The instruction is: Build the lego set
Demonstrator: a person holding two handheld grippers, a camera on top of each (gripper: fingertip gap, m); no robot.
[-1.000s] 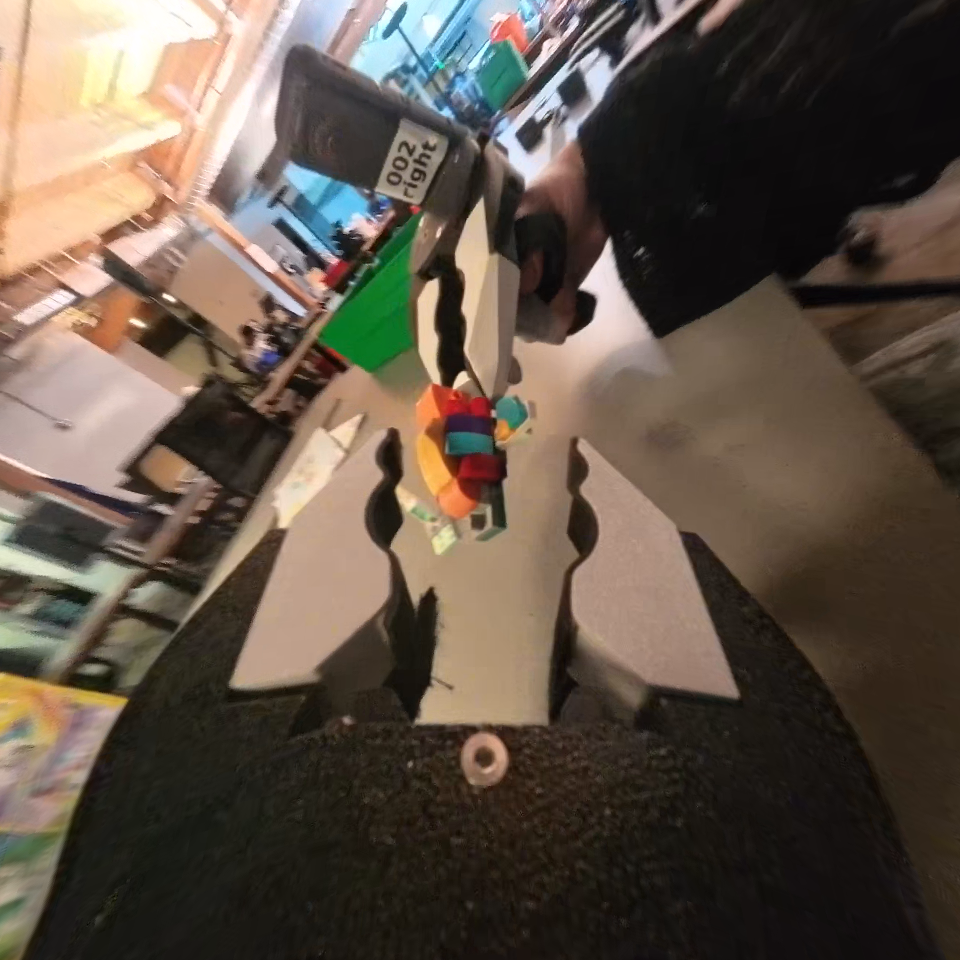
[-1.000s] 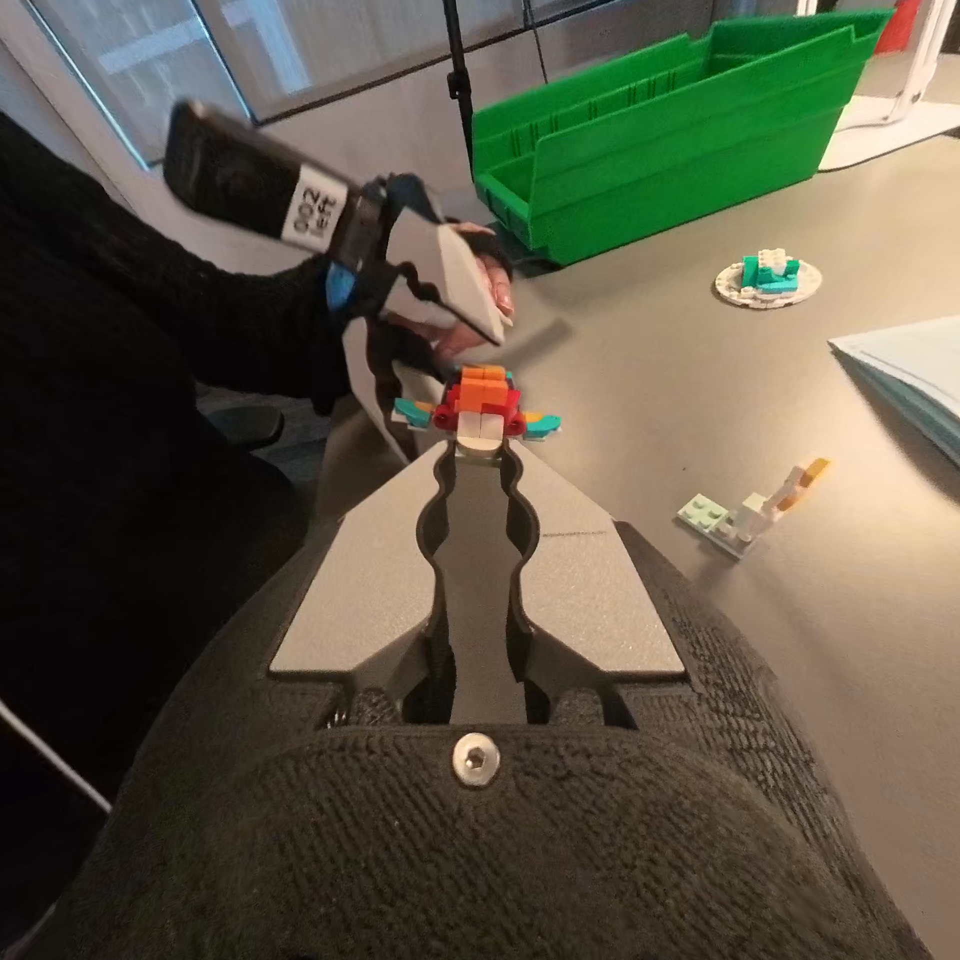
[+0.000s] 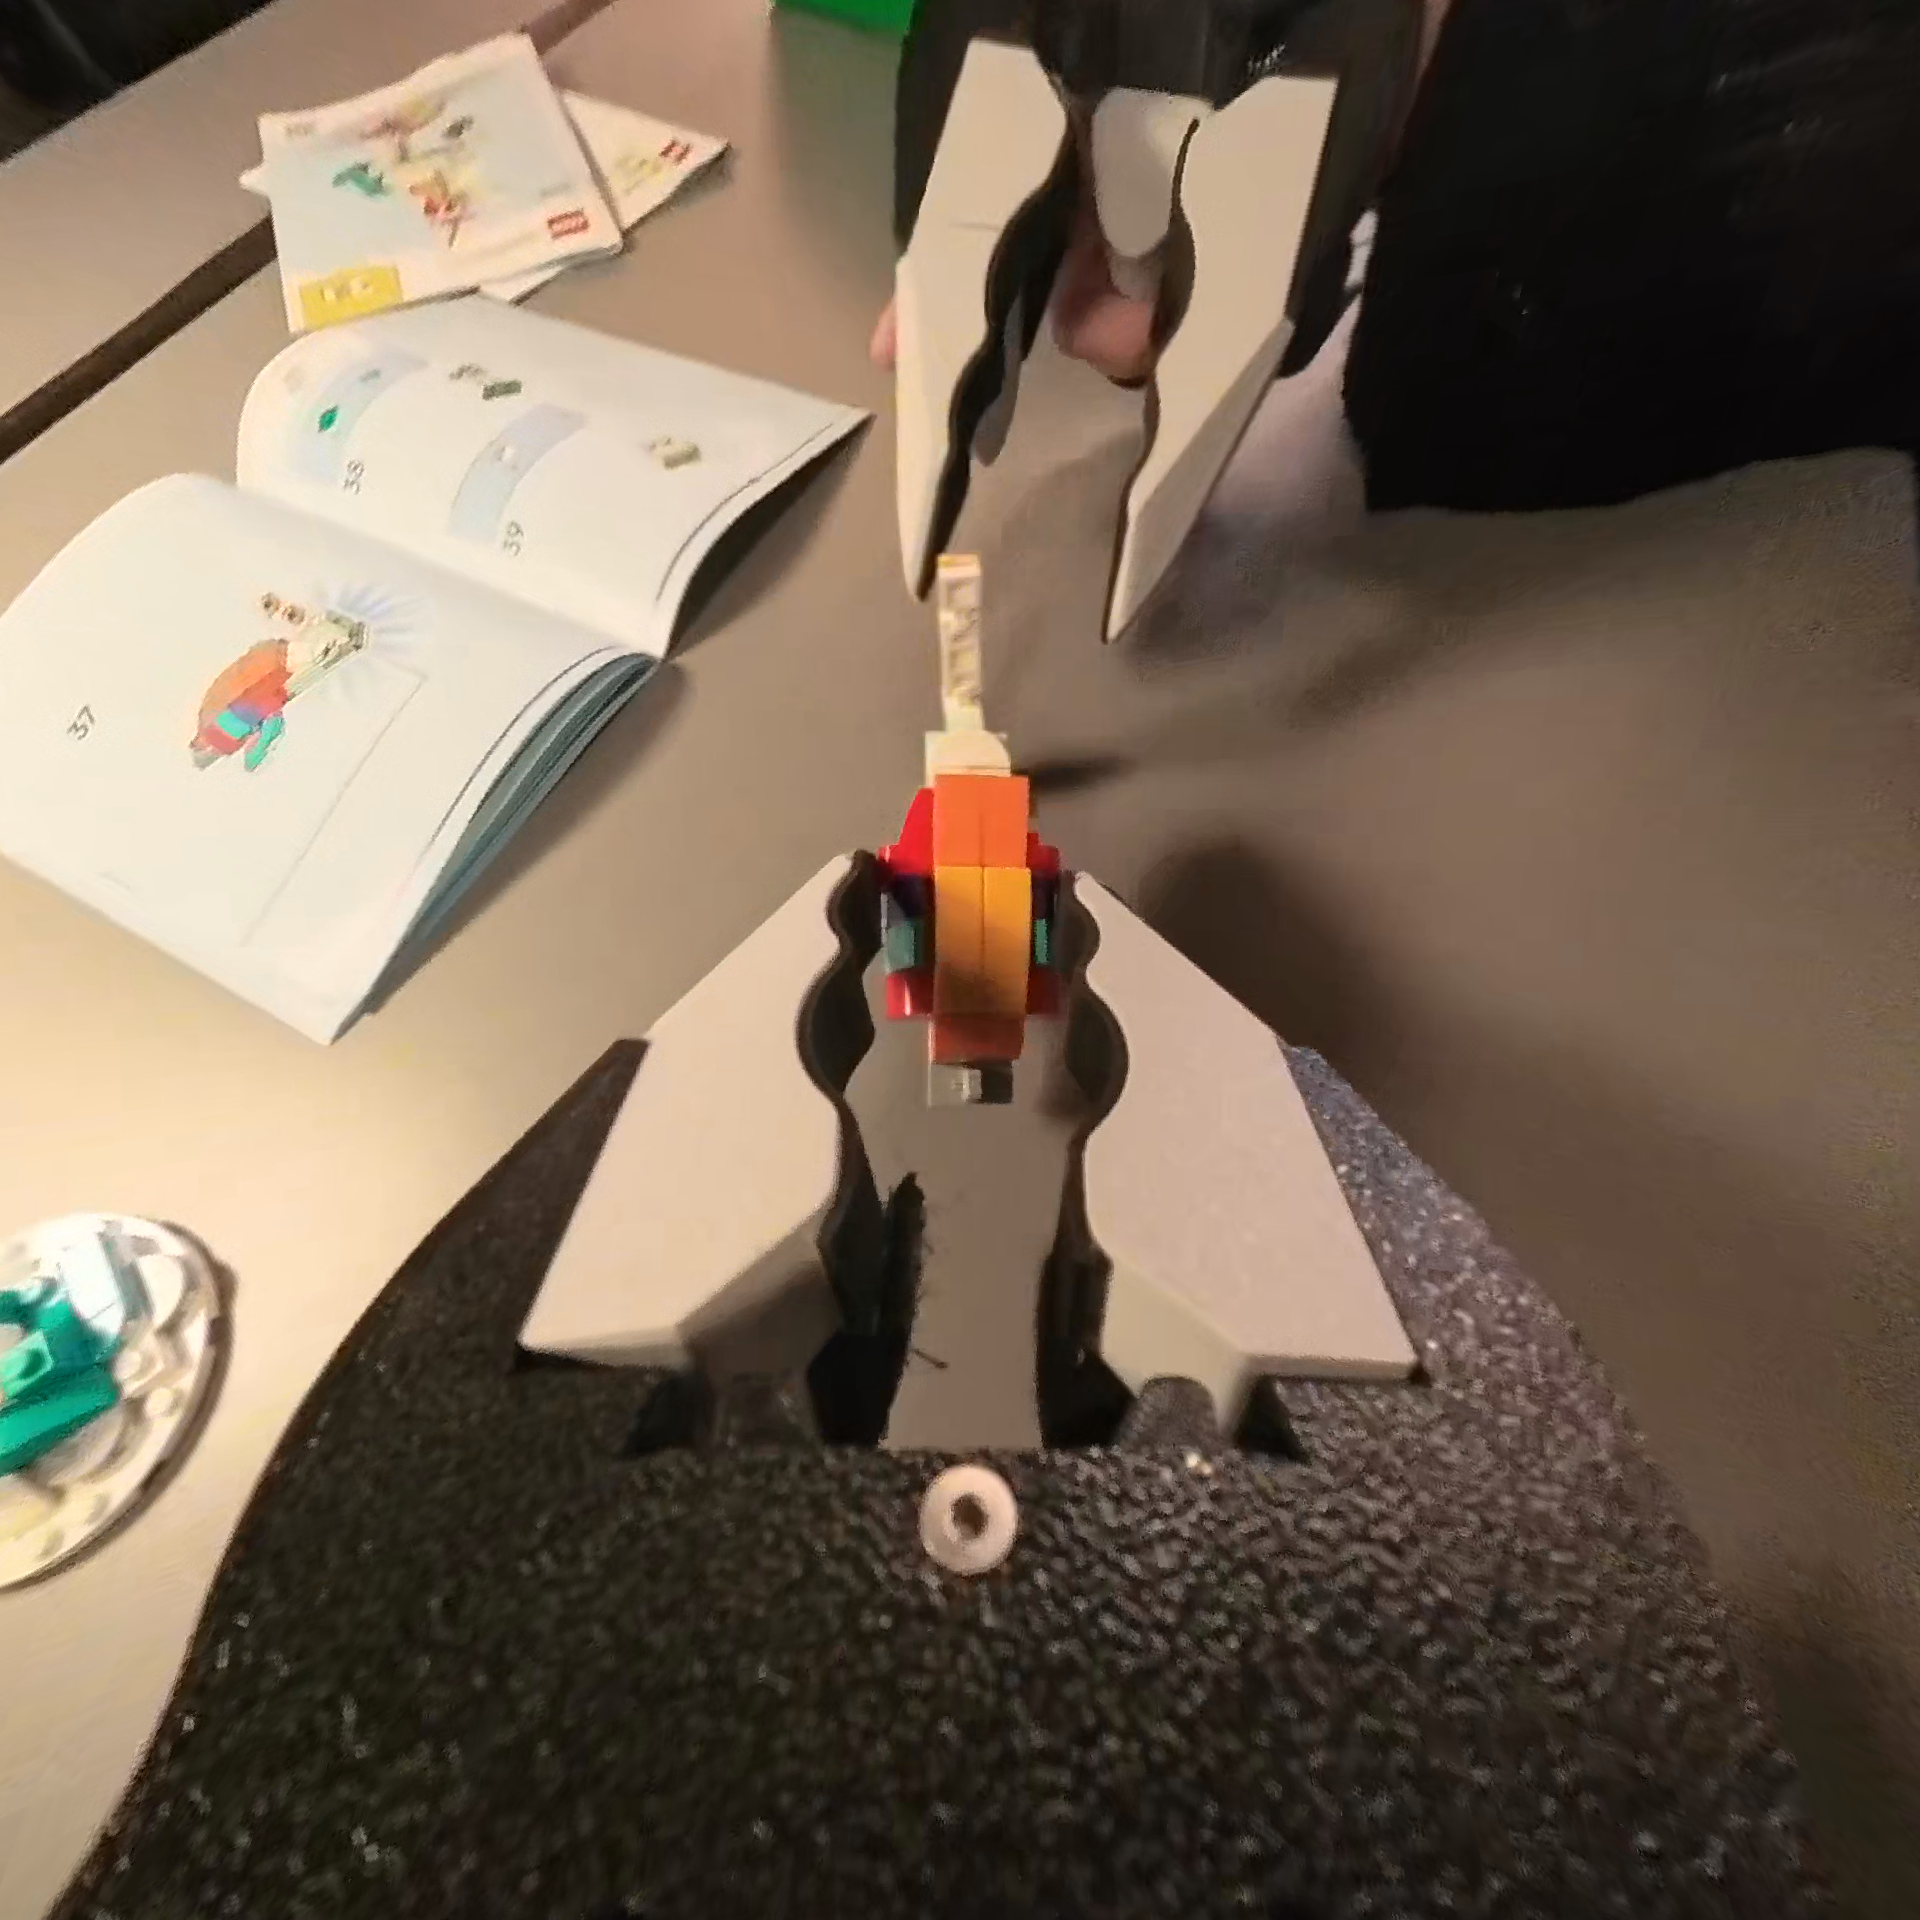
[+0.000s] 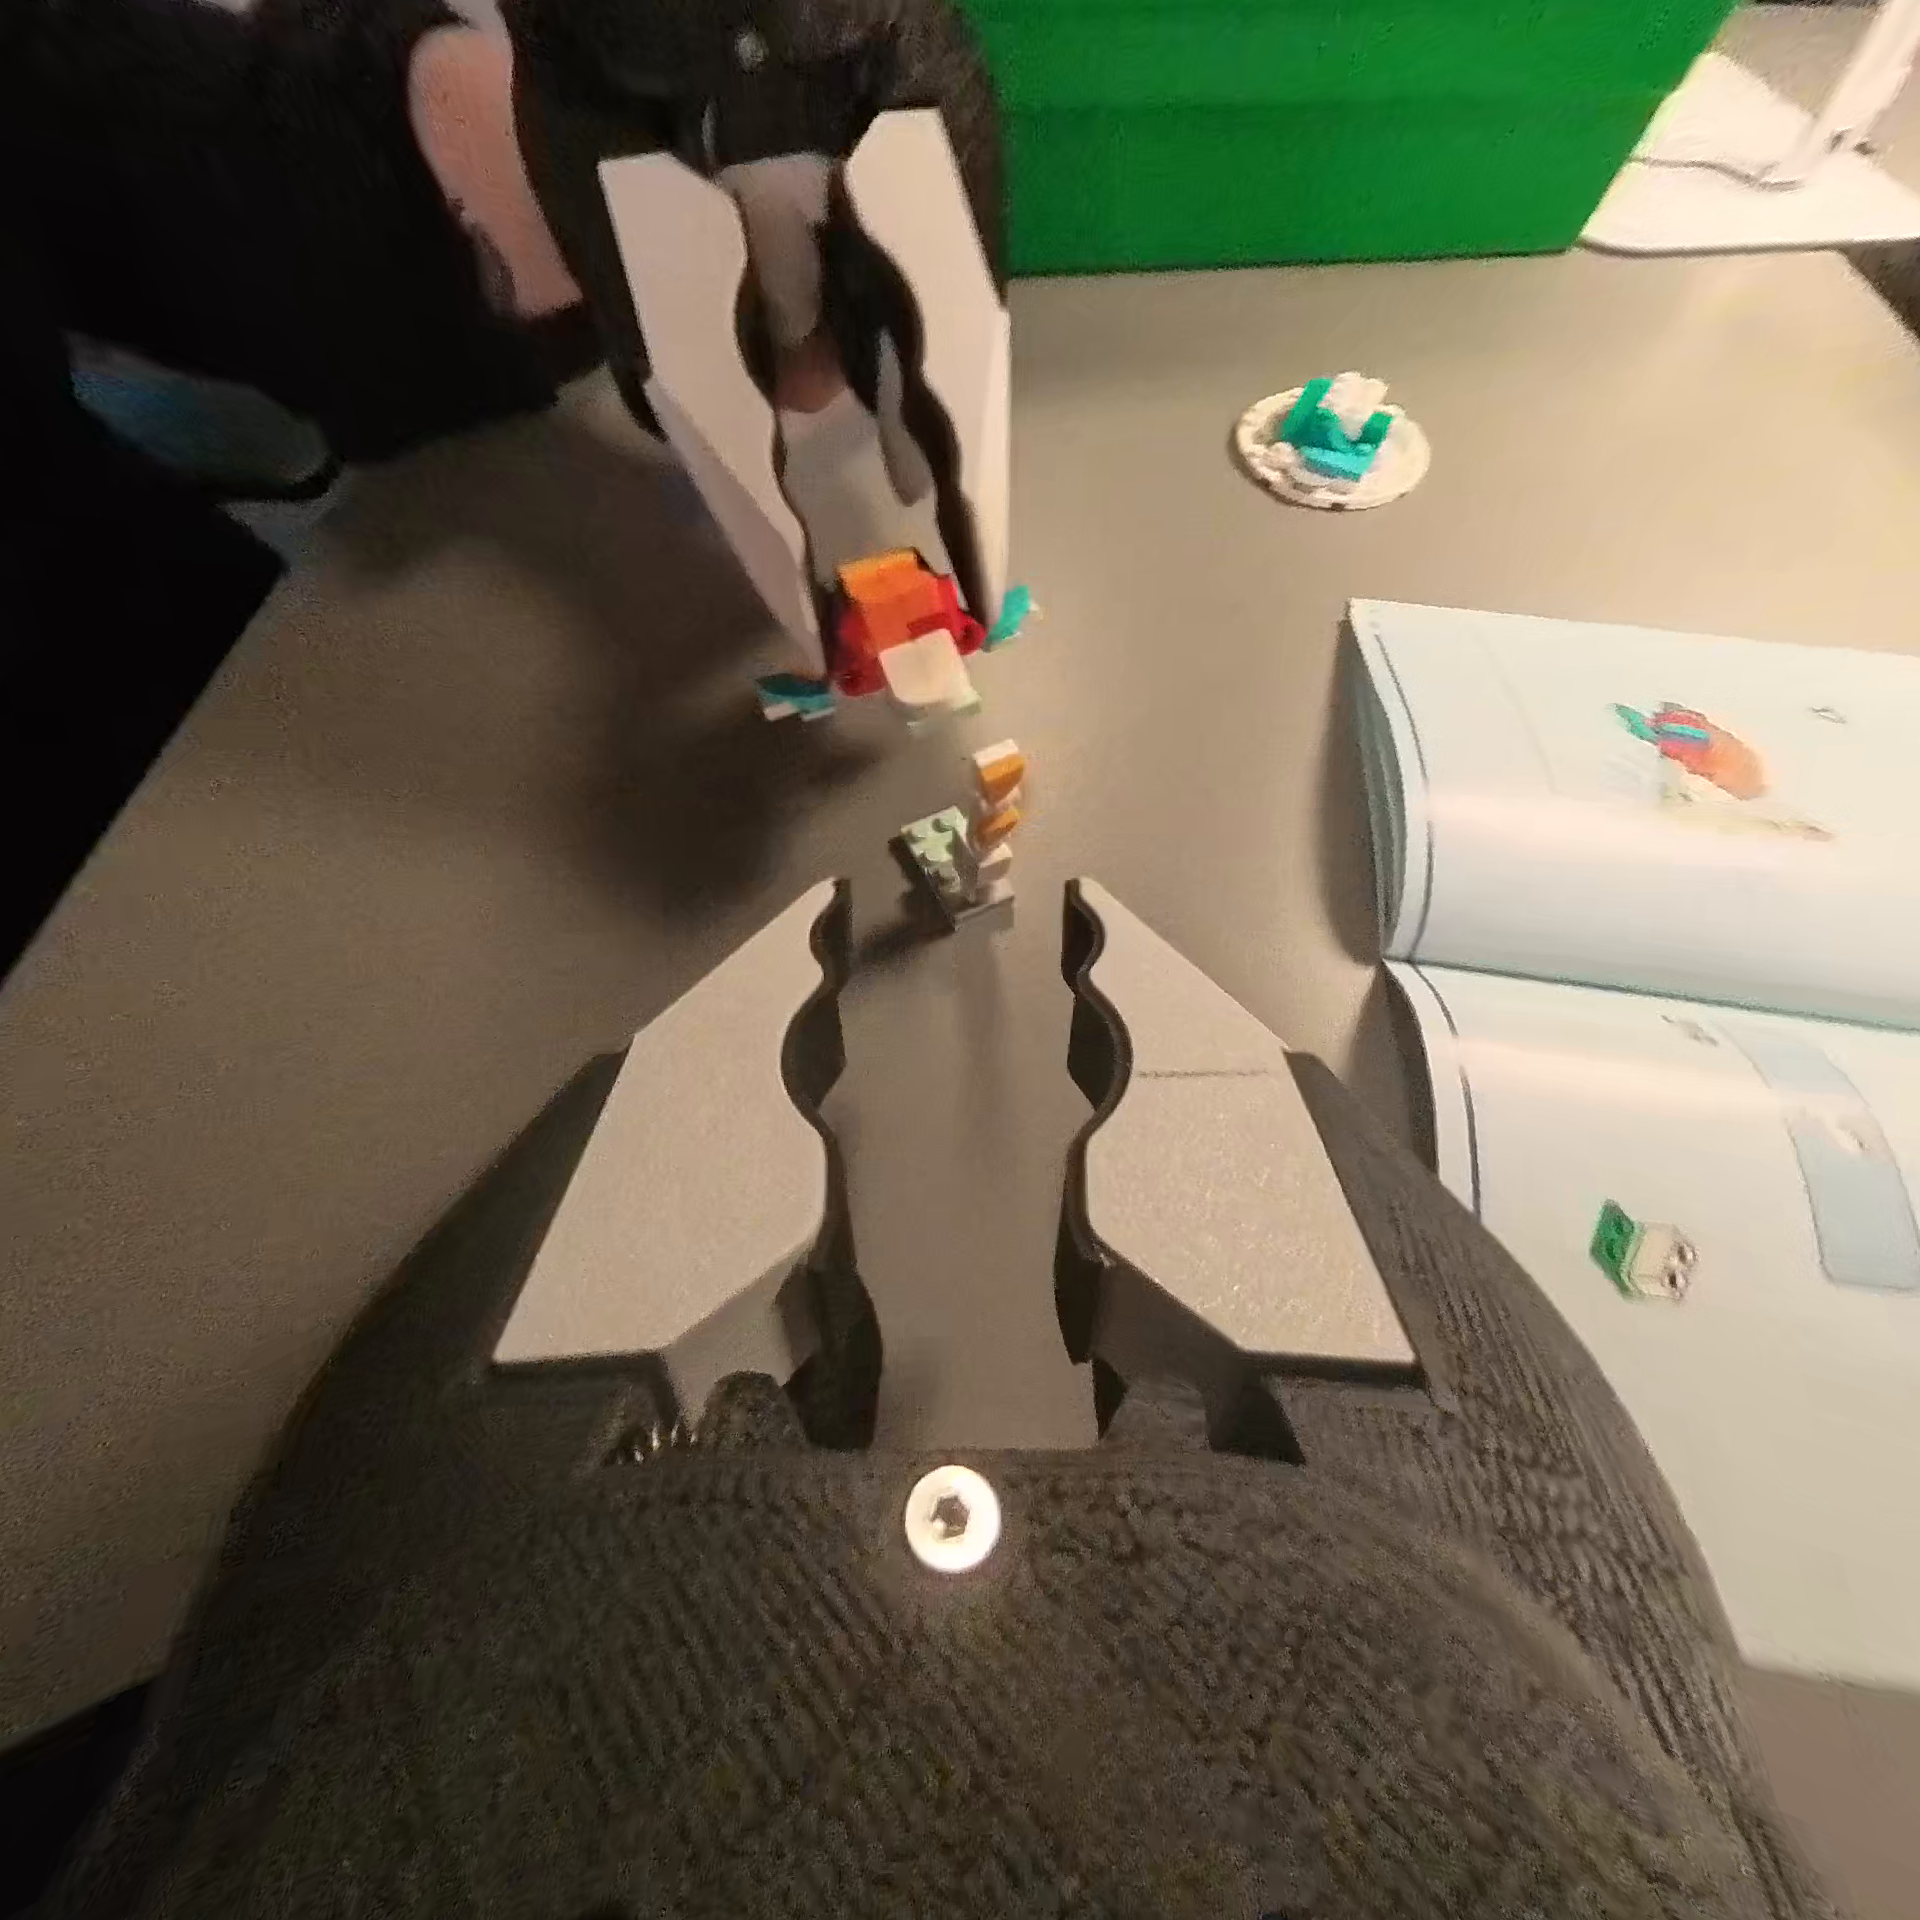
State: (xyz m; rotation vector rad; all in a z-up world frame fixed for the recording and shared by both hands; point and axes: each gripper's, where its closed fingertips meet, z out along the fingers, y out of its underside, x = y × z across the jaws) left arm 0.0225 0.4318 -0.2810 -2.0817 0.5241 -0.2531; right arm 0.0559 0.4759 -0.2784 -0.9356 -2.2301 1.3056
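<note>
My left gripper [image 3: 971,873] is shut on the lego body [image 3: 977,914], an orange and red build with teal wings and a white underside. It holds the body just above the grey table. In the right wrist view the left gripper [image 4: 899,623] comes down from the top with the body [image 4: 894,634] in its tips. My right gripper [image 4: 951,894] is open and empty. A small assembly [image 4: 961,842] of a pale green plate with white and orange pieces stands on the table just beyond its fingertips. In the left wrist view this assembly [image 3: 961,644] lies between the right gripper's [image 3: 1018,603] open tips.
An open instruction booklet [image 3: 364,675] lies left of the work spot and also shows in the right wrist view [image 4: 1662,935]. More booklets [image 3: 447,187] lie behind it. A round white plate [image 4: 1268,457] carries teal bricks. A green bin [image 4: 1299,125] stands at the back. Tip to tip, the grippers are about 7 centimeters apart.
The lego body has passed from my right gripper to my left. My left gripper has shut on it, my right has opened and both have come down toward the table.
</note>
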